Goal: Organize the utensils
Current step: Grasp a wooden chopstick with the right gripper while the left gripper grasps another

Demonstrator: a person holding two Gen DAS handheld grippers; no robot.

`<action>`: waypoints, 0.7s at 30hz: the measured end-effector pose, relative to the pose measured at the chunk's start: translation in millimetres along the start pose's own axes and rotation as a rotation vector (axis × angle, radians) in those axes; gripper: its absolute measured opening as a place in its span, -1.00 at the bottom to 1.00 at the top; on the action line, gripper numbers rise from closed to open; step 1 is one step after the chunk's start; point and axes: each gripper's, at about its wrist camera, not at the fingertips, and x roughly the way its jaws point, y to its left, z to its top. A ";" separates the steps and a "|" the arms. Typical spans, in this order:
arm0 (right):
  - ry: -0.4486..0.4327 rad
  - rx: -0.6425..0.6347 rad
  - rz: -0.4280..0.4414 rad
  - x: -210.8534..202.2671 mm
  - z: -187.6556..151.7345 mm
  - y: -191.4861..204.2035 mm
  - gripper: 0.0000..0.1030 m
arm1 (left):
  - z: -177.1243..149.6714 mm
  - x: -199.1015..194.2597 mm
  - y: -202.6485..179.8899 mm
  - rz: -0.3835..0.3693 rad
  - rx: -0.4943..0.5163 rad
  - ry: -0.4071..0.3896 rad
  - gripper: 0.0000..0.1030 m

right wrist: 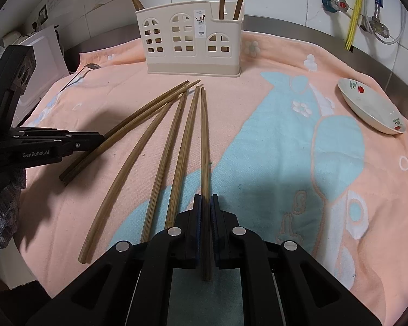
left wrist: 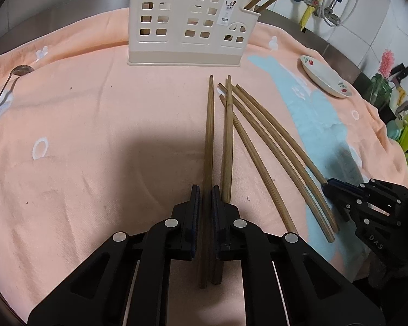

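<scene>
One wooden chopstick (left wrist: pixel 209 135) is pinched by the left gripper (left wrist: pixel 205 190), another (right wrist: pixel 204 141) by the right gripper (right wrist: pixel 205 199); both lie on the towel (left wrist: pixel 95 135) before the cream utensil holder (left wrist: pixel 189 19).

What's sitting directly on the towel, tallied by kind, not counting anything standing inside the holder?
Chopsticks: 6
Utensil holder: 1
Dish: 1
Spoon: 1
Total: 9
</scene>
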 end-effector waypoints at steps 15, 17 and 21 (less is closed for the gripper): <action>-0.022 0.000 -0.012 -1.0 -2.4 2.9 -0.88 | -0.1 0.5 -3.8 0.020 0.007 -0.001 -0.85; -0.020 0.002 -0.010 -1.0 -2.1 2.6 -0.88 | -1.8 -0.4 -4.8 -0.006 0.019 0.004 -0.85; -0.021 0.009 -0.008 -0.7 -1.8 2.2 -0.87 | -3.9 -0.4 -5.7 0.004 0.028 0.007 -0.85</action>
